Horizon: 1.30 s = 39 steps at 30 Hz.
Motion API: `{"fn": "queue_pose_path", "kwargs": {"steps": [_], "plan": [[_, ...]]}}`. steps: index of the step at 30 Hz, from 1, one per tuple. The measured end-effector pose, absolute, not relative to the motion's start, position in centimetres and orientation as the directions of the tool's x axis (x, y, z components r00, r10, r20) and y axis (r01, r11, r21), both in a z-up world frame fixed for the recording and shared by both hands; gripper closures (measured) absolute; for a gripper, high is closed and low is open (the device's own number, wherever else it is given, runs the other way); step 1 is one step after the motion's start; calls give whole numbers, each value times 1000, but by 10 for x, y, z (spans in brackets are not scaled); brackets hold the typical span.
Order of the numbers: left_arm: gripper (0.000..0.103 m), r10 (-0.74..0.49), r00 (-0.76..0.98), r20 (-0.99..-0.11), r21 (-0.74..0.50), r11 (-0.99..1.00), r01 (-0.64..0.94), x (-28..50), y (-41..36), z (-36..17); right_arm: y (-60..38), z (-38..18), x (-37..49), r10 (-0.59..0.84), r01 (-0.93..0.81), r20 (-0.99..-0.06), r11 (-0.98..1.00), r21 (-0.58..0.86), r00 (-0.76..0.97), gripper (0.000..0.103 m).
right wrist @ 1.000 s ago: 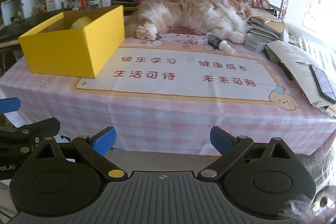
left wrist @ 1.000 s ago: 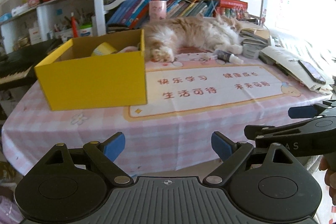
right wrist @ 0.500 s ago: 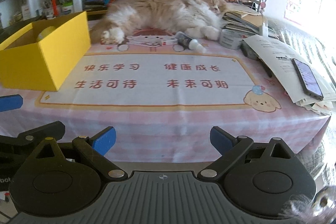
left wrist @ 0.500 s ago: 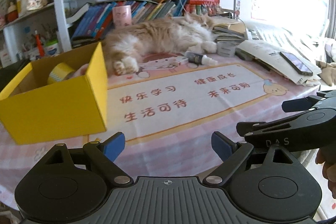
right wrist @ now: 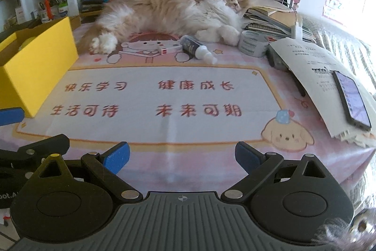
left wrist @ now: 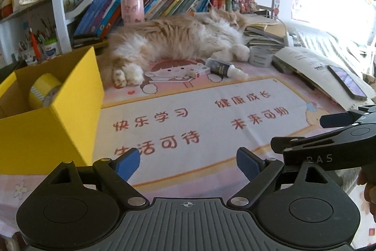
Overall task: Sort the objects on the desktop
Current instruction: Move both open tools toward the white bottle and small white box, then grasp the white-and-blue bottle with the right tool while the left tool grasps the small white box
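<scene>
A yellow box [left wrist: 54,119] [right wrist: 35,67] stands at the table's left, with a yellow tape roll [left wrist: 43,92] inside. Far across the mat lie a small dark bottle with a white tip [left wrist: 224,68] [right wrist: 197,47], a white eraser [left wrist: 197,72] [right wrist: 170,48] and a grey tape roll [right wrist: 253,45] [left wrist: 259,57]. My left gripper [left wrist: 188,162] is open and empty over the mat's near edge, right of the box. My right gripper [right wrist: 182,155] is open and empty too, beside it at the near edge. Each gripper shows at the side of the other's view.
A fluffy orange and white cat [left wrist: 178,41] [right wrist: 169,13] sleeps along the back of the table, a paw beside the eraser. Papers with a phone [right wrist: 351,99] [left wrist: 347,81] lie at the right edge. Book stacks and shelves [left wrist: 152,6] stand behind.
Both grippers have come forward over the table's near edge and shifted right; the mat and the far objects look closer and the yellow box has slid toward the left. Both stay open.
</scene>
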<state>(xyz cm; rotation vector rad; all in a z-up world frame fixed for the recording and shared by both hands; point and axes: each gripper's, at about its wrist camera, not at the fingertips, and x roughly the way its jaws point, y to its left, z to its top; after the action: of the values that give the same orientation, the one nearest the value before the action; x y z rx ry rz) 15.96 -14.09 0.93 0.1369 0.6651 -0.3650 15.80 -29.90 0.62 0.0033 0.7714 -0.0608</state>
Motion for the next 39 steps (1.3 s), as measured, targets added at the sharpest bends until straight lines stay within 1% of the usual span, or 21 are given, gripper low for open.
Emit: {"fn": "queue_pose_path", "kwargs": {"steps": [8,12,13,15,16,18,21,28,30,37,39], "plan": [[11,-245,735,-633,16,944,329,199,-176,7,-339,5,205,3,0,-701,1000,5,713,7],[11,-200,749,-632,23,961,276,216,-187,10,-356,6,232,46,-41,-696,999,23,717,11],[11,-187,752,-632,22,966,258,220,-189,11,-359,6,240,59,-58,-692,998,25,720,12],[11,-166,752,-638,23,972,234,225,-192,10,-365,5,257,78,-89,-684,996,19,726,20],[11,-158,750,-643,25,974,226,228,-194,10,-367,4,266,84,-103,-680,995,12,728,21],[11,-140,744,-653,34,976,214,233,-197,8,-371,1,287,97,-129,-676,992,3,731,31],[11,-114,736,-667,52,979,198,240,-201,6,-374,-2,317,127,-177,-670,984,-7,732,40],[11,-84,742,-665,73,982,176,263,-209,11,-371,-12,377,169,-275,-665,960,-57,728,49],[11,-81,749,-658,82,981,178,272,-212,13,-368,-17,391,176,-294,-670,953,-66,721,53],[11,-79,759,-647,108,975,193,301,-225,15,-365,-27,424,190,-321,-682,944,-70,706,54],[11,-83,759,-646,113,973,202,307,-229,15,-365,-29,430,196,-330,-687,941,-68,699,56]]}}
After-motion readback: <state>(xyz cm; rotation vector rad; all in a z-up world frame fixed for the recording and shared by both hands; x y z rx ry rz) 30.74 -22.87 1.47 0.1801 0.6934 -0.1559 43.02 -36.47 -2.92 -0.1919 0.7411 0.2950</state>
